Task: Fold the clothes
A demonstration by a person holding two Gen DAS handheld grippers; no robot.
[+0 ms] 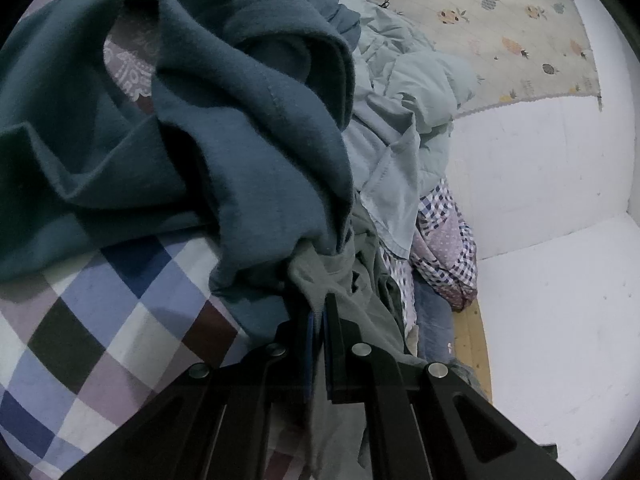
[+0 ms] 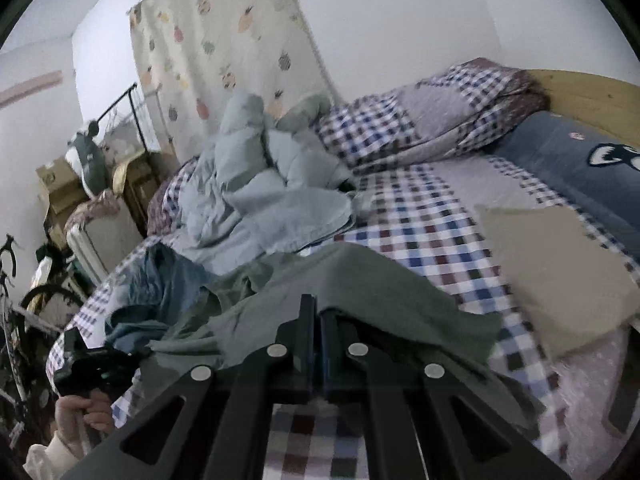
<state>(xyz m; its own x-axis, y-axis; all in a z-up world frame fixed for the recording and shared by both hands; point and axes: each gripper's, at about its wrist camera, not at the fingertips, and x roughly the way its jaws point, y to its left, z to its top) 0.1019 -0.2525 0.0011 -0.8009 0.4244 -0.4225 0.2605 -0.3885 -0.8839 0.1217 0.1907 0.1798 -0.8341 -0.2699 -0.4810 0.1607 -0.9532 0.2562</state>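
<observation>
Nearest us, both sets of fingers pinch the grey-green garment [image 2: 360, 280] on the checked bed [image 2: 420, 216]: our right gripper [image 2: 318, 312] its near edge, our left gripper [image 1: 320, 308] another. Beside it lies a teal sweatshirt [image 1: 248, 120]; beyond it, a pale blue quilt [image 2: 260, 184].

Both wrist views are dim and cool-toned, lit by soft, diffuse light with no visible source and no hard glare. The fisheye lens bends straight lines strongly toward the rim, and black corners frame each round picture. In the left view the teal garment [image 1: 256, 128] is sharp, its folds holding deep shadows. The right view is softer (motion blur, most likely), smearing the checked bedsheet [image 2: 420, 232] and the beige cloth [image 2: 560, 280] at the right edge.
</observation>
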